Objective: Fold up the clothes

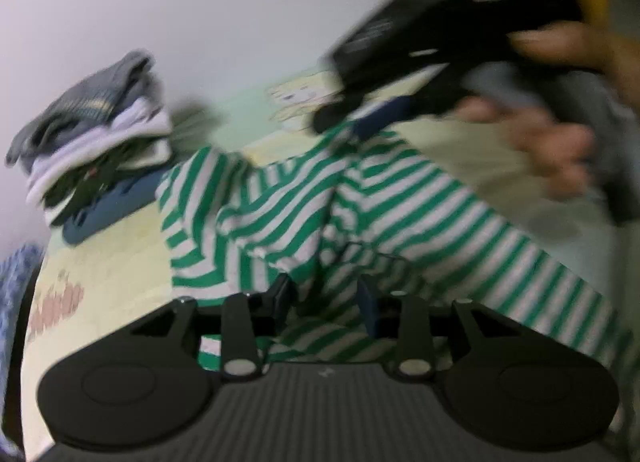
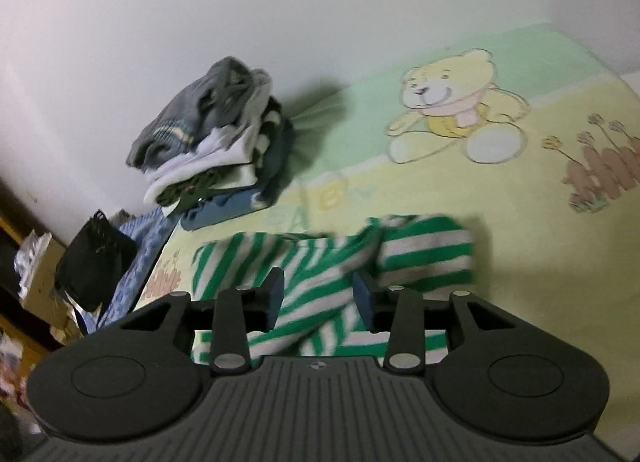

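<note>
A green-and-white striped knit garment (image 1: 360, 214) lies crumpled on a bed covered by a pale yellow and green sheet printed with a teddy bear (image 2: 520, 202), roughly in the middle of the sheet and nearer the front edge than the wall. It is not yet flat or folded, so the fold seems barely begun.

The left claw (image 1: 326, 298) hangs low over the garment with its jaws apart; striped cloth shows in the gap, but the pads do not appear to press on it. The right claw (image 2: 318, 298) is likewise parted over a bunched fold of the same cloth, with nothing clamped. Both point down at the fabric, probably so each can take hold of a part of it to spread or turn it.

A stack of folded clothes, grey knit on top of white and blue pieces (image 2: 216, 142), sits against the wall at the far left corner of the bed, most likely kept there to leave room for the next piece.

Only the left wrist view shows the right claw's black body from outside, blurred, with the person's hand (image 1: 560, 150) gripping it at the right. Only the right wrist view shows the teddy bear print whole, the fence print beside it, and a black bag (image 2: 94, 262) with clutter off the bed's left edge.
</note>
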`<action>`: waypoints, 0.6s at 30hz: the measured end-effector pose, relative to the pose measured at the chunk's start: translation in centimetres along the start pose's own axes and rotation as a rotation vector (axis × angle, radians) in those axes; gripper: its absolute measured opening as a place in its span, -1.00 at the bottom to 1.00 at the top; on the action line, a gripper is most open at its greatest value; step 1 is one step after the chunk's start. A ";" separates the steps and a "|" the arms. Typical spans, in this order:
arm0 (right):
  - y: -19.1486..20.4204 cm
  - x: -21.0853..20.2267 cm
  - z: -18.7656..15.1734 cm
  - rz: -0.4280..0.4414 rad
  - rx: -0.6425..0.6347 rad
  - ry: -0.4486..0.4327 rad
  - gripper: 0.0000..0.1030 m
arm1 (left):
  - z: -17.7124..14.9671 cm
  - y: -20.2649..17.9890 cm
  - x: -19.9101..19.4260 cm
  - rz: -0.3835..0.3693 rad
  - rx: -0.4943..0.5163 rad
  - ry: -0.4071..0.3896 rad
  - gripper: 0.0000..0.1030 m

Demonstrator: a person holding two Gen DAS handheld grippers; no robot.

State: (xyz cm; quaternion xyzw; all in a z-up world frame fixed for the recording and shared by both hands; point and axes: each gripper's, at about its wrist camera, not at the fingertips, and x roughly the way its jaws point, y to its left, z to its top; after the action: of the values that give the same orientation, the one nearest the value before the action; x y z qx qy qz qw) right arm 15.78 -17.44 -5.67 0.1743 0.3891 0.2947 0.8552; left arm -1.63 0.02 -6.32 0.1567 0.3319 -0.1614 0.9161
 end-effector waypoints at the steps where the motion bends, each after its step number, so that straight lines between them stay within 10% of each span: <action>1: 0.3 0.4 0.0 -0.011 0.006 -0.003 -0.19 | 0.0 0.1 -0.6 -0.020 0.020 -0.005 -0.27; 11: 0.2 3.1 -0.4 -0.094 0.073 0.019 -0.16 | 1.3 7.6 -1.9 -0.072 0.020 -0.003 0.06; 14: -0.6 3.9 -0.8 -0.148 0.099 0.059 -0.75 | 1.8 7.8 -0.1 -0.103 -0.027 0.003 0.06; 18: -1.2 1.8 -0.9 -0.107 0.124 -0.007 -0.88 | 2.2 6.7 2.6 -0.194 -0.101 0.020 0.10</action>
State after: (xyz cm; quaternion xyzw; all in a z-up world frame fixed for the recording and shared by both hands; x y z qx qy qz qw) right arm 16.47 -17.13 -7.89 0.2070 0.4122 0.2234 0.8586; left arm 4.16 4.65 -5.16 0.0789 0.3625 -0.2307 0.8995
